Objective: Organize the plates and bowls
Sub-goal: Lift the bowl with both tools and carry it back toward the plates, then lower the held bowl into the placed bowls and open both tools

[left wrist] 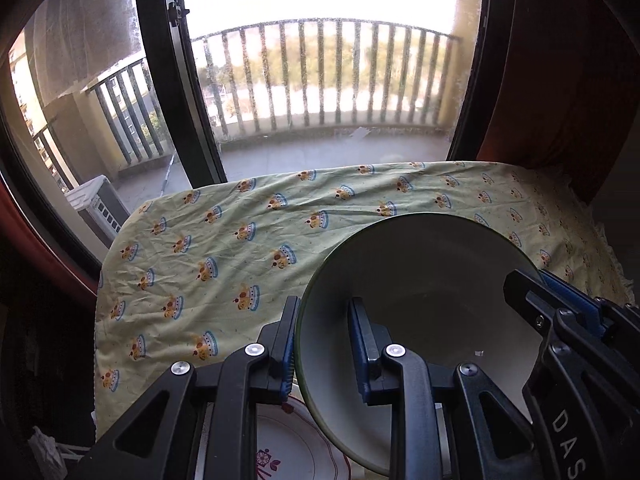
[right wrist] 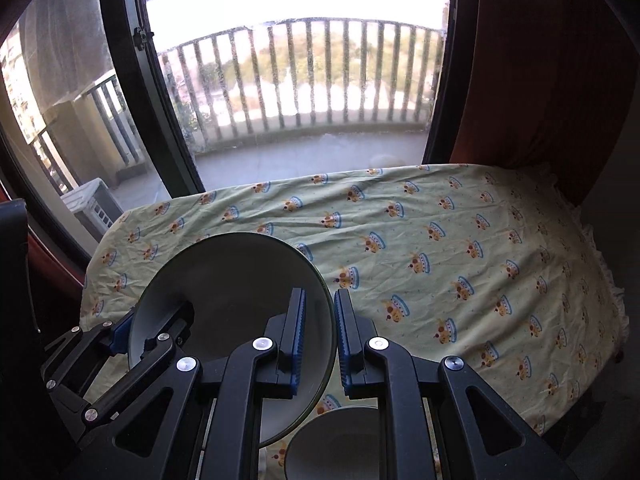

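A green-rimmed bowl with a pale inside (left wrist: 424,280) is held above the table between both grippers. My left gripper (left wrist: 322,340) straddles its left rim, one pad outside and one inside, with a visible gap to the inner pad. My right gripper (right wrist: 319,332) is shut on the bowl's (right wrist: 228,280) right rim. The right gripper also shows at the bowl's far rim in the left wrist view (left wrist: 560,304), and the left gripper shows in the right wrist view (right wrist: 132,332). A white plate with a red pattern (left wrist: 288,448) lies below the left gripper. A second pale bowl (right wrist: 336,440) sits below the right gripper.
The table wears a yellow cloth with crown prints (right wrist: 460,248). Behind it is a large window with a dark frame (left wrist: 176,92) and a balcony railing. A dark red curtain (right wrist: 540,72) hangs at the right. The table's edge drops off at the left.
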Available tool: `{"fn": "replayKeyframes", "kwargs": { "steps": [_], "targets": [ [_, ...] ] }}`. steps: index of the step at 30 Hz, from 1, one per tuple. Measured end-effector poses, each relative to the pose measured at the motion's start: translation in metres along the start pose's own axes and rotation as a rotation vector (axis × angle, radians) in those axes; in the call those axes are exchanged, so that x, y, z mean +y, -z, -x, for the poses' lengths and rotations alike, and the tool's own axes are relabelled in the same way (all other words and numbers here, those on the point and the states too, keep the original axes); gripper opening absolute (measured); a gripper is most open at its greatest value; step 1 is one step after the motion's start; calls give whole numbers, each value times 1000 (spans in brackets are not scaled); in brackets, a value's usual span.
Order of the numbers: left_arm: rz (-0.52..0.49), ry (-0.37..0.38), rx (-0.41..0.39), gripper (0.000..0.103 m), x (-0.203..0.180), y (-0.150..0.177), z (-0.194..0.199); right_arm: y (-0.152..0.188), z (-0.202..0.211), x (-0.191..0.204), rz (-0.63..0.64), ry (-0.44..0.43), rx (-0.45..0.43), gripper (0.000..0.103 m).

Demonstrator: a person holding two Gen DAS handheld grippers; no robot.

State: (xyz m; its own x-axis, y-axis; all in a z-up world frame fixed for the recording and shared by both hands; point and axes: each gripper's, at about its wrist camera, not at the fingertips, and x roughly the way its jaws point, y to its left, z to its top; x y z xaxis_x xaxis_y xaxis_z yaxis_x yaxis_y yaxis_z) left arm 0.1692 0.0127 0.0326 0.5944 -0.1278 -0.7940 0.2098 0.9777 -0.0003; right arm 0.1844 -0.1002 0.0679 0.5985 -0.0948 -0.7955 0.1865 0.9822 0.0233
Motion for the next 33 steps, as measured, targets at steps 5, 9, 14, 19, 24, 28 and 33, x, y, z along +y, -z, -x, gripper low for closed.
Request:
{"fn": "replayKeyframes", "kwargs": {
  "steps": [5, 9, 14, 19, 24, 28, 33],
  "targets": [
    [-41, 48, 20, 22, -20, 17, 5, 25, 14, -19, -52, 44, 12, 18],
    [-61, 61, 38, 22, -33, 31, 5, 43, 20, -32, -74, 65, 23, 18],
    [-52, 49, 58, 22, -45, 50, 8, 62, 21, -47, -81, 47, 58, 18],
    [-31, 19, 90, 22, -57, 67, 8, 77, 17, -59, -57, 17, 93, 18],
    [-5, -8, 120, 22, -65, 84, 3, 94, 12, -70, -24, -10, 119, 18],
    [12, -28, 149, 22, -69, 95, -2, 106, 6, -75, -5, -25, 146, 18],
    [29, -43, 170, 22, -72, 104, -8, 115, -2, -77, 23, -32, 172, 18]
  ]
}}
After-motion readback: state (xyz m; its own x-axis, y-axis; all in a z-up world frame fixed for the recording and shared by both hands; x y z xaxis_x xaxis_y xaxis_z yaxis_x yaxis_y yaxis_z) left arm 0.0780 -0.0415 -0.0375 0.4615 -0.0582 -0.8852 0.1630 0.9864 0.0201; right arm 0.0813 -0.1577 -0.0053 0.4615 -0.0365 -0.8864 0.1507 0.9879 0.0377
